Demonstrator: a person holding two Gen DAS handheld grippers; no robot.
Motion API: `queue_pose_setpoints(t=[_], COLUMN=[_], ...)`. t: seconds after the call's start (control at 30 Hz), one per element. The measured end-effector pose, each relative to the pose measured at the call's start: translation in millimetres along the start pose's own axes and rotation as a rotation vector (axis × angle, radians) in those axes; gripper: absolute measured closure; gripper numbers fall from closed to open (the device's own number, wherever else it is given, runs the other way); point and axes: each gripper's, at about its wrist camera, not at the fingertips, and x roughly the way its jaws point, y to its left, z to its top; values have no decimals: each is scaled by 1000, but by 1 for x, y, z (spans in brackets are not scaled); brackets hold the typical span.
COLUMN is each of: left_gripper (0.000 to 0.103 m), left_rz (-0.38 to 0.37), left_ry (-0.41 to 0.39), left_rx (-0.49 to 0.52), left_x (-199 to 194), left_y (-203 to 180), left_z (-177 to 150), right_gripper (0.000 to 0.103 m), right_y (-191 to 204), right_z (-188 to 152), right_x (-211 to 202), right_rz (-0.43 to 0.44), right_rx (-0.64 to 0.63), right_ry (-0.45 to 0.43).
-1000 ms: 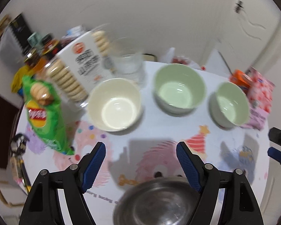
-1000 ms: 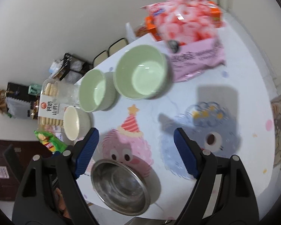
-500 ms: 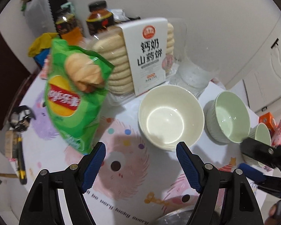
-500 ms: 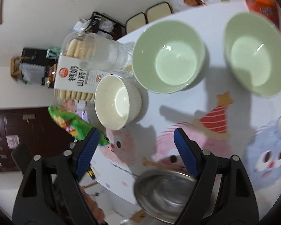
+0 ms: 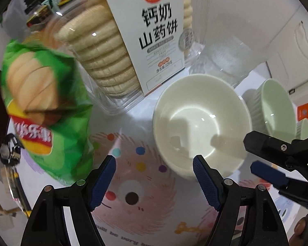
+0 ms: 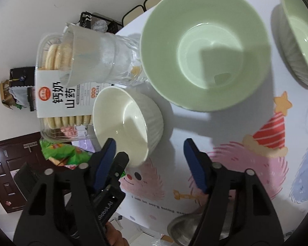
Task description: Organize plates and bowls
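The green bowl (image 6: 205, 47), upper centre in the right view, looks heavy, glazed, breakable. The white bowl (image 5: 202, 123) at centre is lighter; pinch its rim. Left claw (image 5: 154, 176) gapes empty; right claw (image 6: 149, 155) is closing, empty.

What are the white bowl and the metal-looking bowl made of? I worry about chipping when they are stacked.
White bowl: likely glazed ceramic, glossy with sharp highlights and a ribbed outer wall. Grey bowl: apparently stainless steel, with a dull metallic sheen, though only its rim shows.
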Motion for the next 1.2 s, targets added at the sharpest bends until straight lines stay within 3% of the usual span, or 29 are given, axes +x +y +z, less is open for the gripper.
queue_pose_setpoints(t=[0.33,0.47,0.53,0.67,0.73,0.77,0.93,1.2], left_gripper=[25,29,43,66,83,85,87,89], left_rz=[18,26,33,-41,-37,-31,-29,-26], left_ry=[35,36,38,62,55,51,46,42], left_rx=[61,81,93,70,93,107,88,78], left_x=[20,27,31,43,43,43,43,32], left_y=[3,9,8,3,-4,-9,-9,-3], left_z=[17,26,28,31,32,31,29,-2], right_gripper=[41,54,60,78,86,90,90,90], right_y=[9,14,20,23,24,23,26,37], right_z=[17,24,27,25,25,25,19,-5], right_x=[24,31,36,43,44,45,44,51], right_rz=[-51,-78,-95,-156,-192,-202,-220,-269], right_rx=[-27,-49,-62,-86,-99,-101,-122,-184], right_ry=[29,34,39,61,56,58,67,92])
